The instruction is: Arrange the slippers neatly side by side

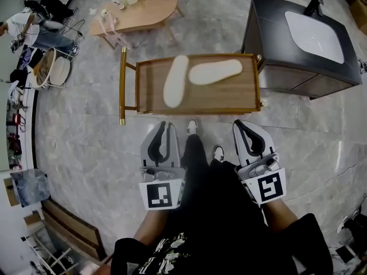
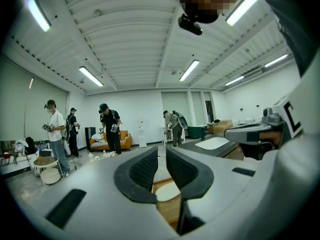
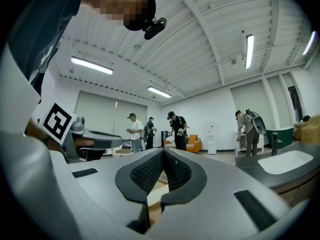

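Left gripper [image 1: 164,125] is standing barely open, a narrow slit between its jaws, gripping nothing. Right gripper [image 1: 241,124] is closed and empty. Both are hovering short of the trolley's [image 1: 229,96] near rim. On the trolley, the left slipper [image 1: 175,80] is lying near-to-far and the right slipper [image 1: 215,71] crosswise, their far ends nearly meeting. Bare floor [image 1: 86,130] is surrounding the trolley, and a black cabinet [image 1: 275,33] is crowding its far right corner.

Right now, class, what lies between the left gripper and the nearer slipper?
Head view: from the left gripper to the nearer slipper, only a sliver of floor, the table's front rail and bare tabletop.
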The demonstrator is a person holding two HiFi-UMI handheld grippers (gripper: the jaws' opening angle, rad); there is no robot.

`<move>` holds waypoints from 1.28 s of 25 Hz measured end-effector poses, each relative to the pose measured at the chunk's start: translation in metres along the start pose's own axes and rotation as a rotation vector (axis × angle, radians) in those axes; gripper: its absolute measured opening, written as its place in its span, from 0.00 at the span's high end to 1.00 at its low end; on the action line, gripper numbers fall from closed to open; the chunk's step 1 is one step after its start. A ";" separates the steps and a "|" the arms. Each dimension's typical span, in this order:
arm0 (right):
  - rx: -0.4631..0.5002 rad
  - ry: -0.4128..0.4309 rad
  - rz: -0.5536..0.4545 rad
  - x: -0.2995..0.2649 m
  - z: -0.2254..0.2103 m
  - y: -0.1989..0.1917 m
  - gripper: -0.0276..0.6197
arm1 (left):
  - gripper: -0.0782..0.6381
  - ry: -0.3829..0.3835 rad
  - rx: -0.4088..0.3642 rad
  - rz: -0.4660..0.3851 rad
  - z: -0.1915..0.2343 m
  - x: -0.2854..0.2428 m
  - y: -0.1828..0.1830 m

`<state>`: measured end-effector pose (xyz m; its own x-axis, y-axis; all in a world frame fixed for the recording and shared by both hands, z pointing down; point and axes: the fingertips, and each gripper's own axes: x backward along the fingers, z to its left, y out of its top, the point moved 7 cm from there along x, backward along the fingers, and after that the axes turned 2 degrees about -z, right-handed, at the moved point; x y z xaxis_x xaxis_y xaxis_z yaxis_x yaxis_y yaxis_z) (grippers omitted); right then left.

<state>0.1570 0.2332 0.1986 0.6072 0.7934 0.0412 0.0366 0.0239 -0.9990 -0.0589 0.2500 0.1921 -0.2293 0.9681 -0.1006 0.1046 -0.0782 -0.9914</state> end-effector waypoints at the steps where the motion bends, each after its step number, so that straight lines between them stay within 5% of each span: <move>1: 0.000 -0.002 0.006 -0.001 0.000 -0.002 0.97 | 0.81 -0.003 0.002 0.006 0.002 -0.003 -0.002; 18: 0.008 -0.063 0.021 -0.066 -0.025 -0.016 0.97 | 0.82 0.018 -0.011 0.129 0.045 -0.052 -0.021; 32: 0.025 -0.154 0.059 -0.133 -0.016 -0.014 0.97 | 0.88 -0.088 0.037 0.072 0.100 -0.126 -0.025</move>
<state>0.0881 0.1176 0.2076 0.4788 0.8777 -0.0181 -0.0164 -0.0116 -0.9998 -0.1290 0.1065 0.2212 -0.3073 0.9351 -0.1765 0.0878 -0.1568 -0.9837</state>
